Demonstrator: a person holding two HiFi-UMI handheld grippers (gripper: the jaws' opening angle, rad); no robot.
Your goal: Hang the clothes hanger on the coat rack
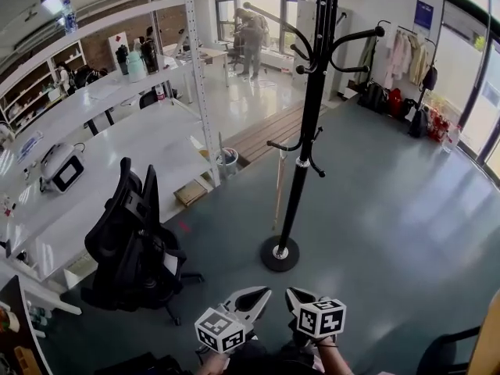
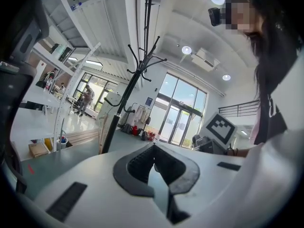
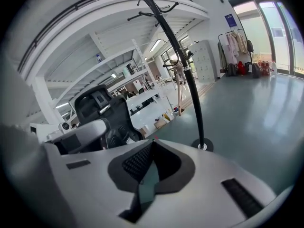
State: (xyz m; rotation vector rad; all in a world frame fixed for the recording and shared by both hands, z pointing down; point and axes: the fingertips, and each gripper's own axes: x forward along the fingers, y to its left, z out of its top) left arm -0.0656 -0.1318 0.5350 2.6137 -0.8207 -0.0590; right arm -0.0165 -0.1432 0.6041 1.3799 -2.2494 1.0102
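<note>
Both grippers low in head view, side by side. Left gripper point(image 2: 153, 147): jaws closed tip to tip, nothing between them. Right gripper point(image 3: 152, 144): same, shut and empty. Black office chair point(image 1: 129, 241) sits to the left, against the white bench point(image 1: 148, 143). Black coat rack point(image 1: 301, 170) stands upright on the grey floor straight ahead, well clear of both grippers. Pale wooden piece point(image 1: 278, 190) sits just beside its pole under a lower hook; can't tell whether that's the clothes hanger. Garment rail point(image 1: 400, 53) stands far back right, by the wall.
</note>
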